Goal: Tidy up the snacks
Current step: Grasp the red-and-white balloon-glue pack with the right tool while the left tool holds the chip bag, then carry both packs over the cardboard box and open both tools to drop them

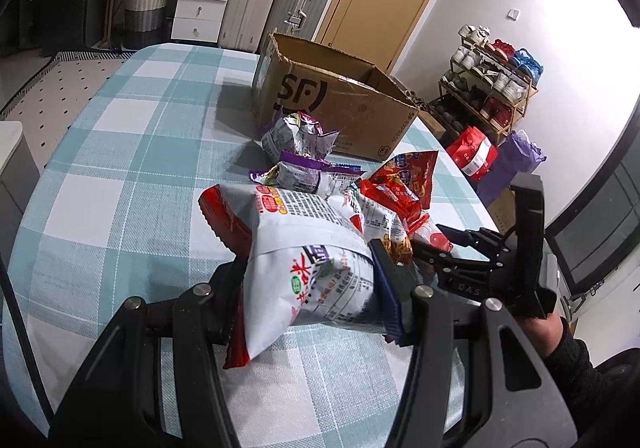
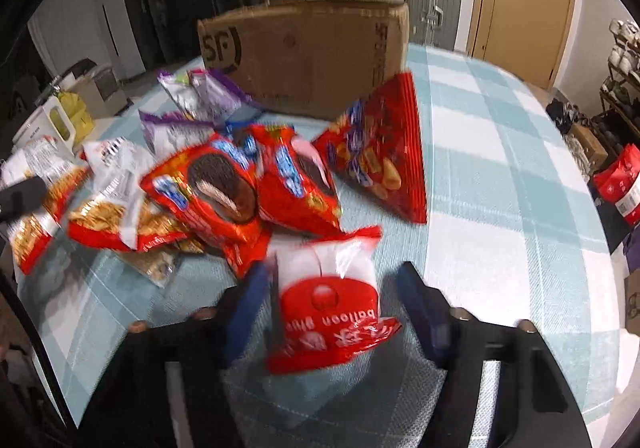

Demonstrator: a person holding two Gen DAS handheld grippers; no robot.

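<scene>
The left black two-finger gripper (image 1: 308, 288) points downward with its blue pads pressed together on a load, while the right black gripper (image 2: 332, 304) stands with jaws apart.

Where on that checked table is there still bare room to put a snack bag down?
The tablecloth is bare to the right of the snack pile, out to the table's edge, and in the left wrist view left of the cardboard box. It is crowded in front of the box, where packets overlap.
</scene>
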